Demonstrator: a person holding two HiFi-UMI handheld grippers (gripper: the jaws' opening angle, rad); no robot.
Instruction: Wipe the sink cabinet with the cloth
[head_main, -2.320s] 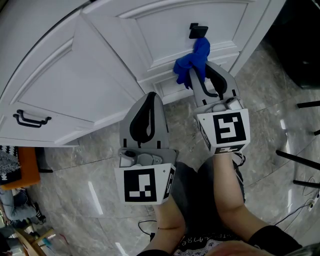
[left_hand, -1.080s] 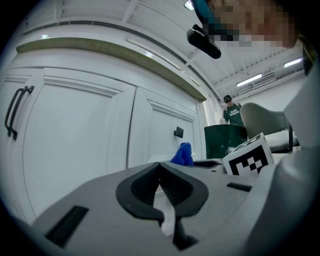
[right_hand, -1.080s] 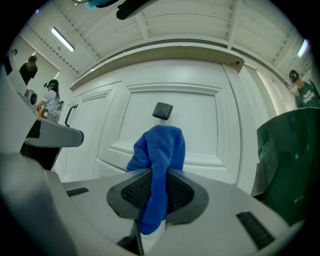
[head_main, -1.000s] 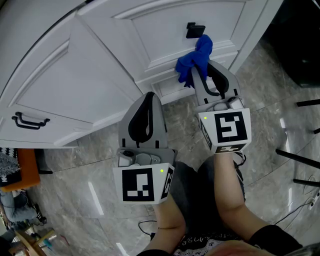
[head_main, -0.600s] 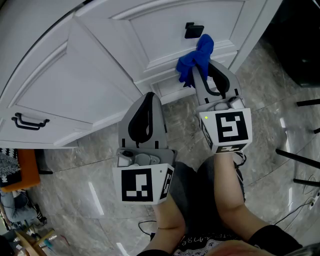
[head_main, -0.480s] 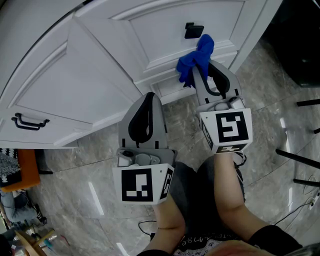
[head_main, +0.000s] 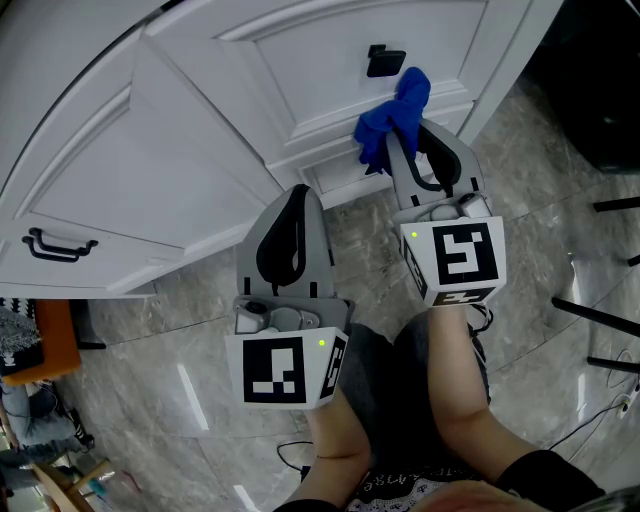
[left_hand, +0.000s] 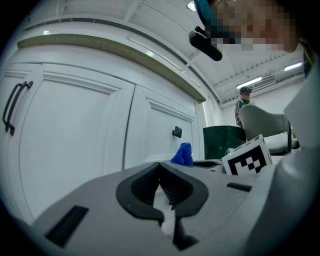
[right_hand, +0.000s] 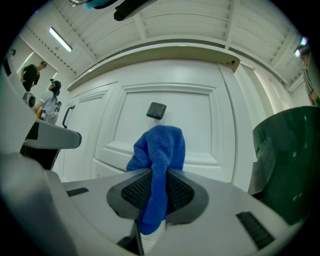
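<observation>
We hold the blue microfibre cloth (head_main: 396, 112) pinched between the fingers of our right gripper (head_main: 408, 140). Its bunched top sits at the lower rail of the white panelled sink cabinet door (head_main: 320, 70), just below the small black square knob (head_main: 385, 62). Our left gripper (head_main: 298, 192) hangs over the grey marble floor (head_main: 150, 340) near the cabinet's base, fingers pressed together on nothing.
</observation>
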